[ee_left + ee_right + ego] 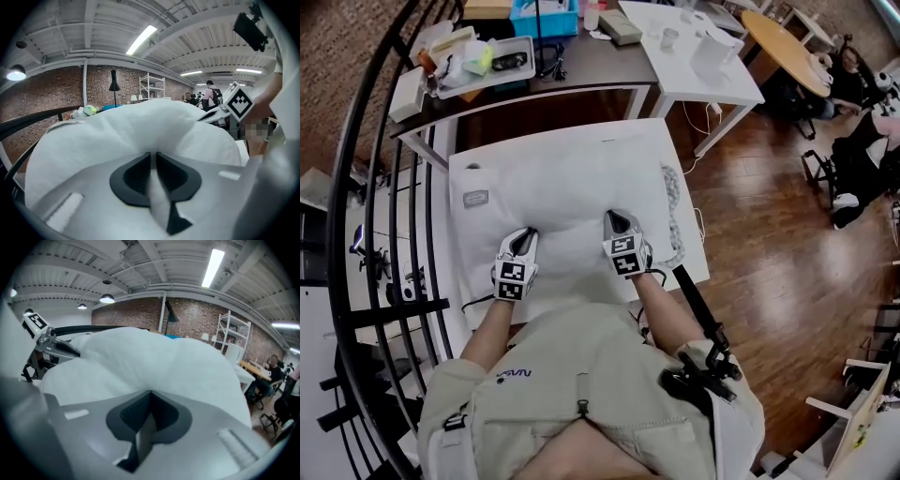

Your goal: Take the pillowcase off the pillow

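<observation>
A white pillow in its white pillowcase (572, 192) lies on a white table (692, 267) in the head view. Both grippers sit at its near edge. My left gripper (528, 235) is shut on a fold of the pillowcase (140, 126); a strip of white cloth runs down between its dark pads (136, 176) in the left gripper view (153, 157). My right gripper (614, 218) is shut, its tips (150, 394) meeting against the pillowcase (154, 359), which draws in toward them. The cloth pinched there is too thin to see between the pads.
A patterned cloth (673, 211) lies along the pillow's right side and a small grey label (475, 199) at its left. Behind stand a dark table with trays (487, 66) and a white table (703, 66). A black railing (366, 187) runs down the left. People sit at the far right (862, 141).
</observation>
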Action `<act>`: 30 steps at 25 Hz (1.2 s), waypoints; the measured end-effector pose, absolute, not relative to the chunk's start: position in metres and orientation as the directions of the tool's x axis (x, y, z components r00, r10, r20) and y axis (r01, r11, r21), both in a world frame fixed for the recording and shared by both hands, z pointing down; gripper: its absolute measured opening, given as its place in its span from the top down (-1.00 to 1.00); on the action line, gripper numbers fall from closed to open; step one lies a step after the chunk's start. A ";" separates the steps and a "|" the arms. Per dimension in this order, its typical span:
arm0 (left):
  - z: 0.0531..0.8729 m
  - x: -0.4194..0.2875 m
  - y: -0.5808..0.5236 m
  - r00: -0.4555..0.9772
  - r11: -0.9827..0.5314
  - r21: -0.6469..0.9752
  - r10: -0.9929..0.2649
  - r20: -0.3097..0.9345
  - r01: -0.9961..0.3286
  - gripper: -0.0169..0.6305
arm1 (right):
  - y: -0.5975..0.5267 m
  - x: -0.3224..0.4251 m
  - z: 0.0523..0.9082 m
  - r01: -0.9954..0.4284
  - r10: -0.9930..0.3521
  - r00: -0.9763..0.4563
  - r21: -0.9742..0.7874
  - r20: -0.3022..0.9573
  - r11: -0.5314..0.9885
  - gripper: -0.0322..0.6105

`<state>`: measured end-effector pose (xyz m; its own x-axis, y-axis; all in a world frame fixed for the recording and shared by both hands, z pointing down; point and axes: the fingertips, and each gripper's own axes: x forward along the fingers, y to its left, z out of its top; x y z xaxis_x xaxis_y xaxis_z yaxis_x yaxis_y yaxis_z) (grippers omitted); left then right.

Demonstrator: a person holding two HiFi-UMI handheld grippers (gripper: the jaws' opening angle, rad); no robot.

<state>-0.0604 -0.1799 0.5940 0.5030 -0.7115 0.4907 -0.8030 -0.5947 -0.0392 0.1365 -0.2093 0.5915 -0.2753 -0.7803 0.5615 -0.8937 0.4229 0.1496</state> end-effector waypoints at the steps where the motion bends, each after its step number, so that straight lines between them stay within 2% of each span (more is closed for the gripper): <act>1: 0.591 -0.061 -0.182 0.494 -0.589 -0.050 -0.719 0.489 -0.807 0.82 | -0.212 0.137 0.591 -0.896 -0.780 -0.277 0.141 0.562 0.420 0.89; 4: 0.564 -0.067 -0.190 0.455 -0.547 -0.085 -0.764 0.458 -0.833 0.84 | -0.220 0.138 0.568 -0.912 -0.791 -0.300 0.083 0.533 0.402 0.89; 6: 0.535 -0.073 -0.188 0.422 -0.491 -0.077 -0.811 0.406 -0.868 0.94 | -0.221 0.143 0.537 -0.924 -0.823 -0.315 0.046 0.473 0.380 0.89; 11: 0.477 -0.064 -0.149 0.356 -0.373 -0.004 -0.889 0.287 -0.928 0.94 | -0.195 0.166 0.486 -0.937 -0.885 -0.335 -0.018 0.322 0.348 0.89; 15: 0.461 -0.043 -0.118 0.312 -0.325 -0.009 -0.916 0.253 -0.946 0.94 | -0.173 0.178 0.480 -0.929 -0.886 -0.364 -0.047 0.288 0.367 0.89; 21: 0.461 -0.032 -0.078 0.330 -0.351 -0.044 -0.911 0.246 -0.935 0.94 | -0.146 0.171 0.467 -0.909 -0.881 -0.406 -0.005 0.243 0.417 0.89; 30: 0.448 -0.048 0.001 0.421 -0.429 -0.020 -0.893 0.161 -0.903 0.94 | -0.054 0.163 0.461 -0.952 -0.926 -0.281 0.053 0.251 0.303 0.89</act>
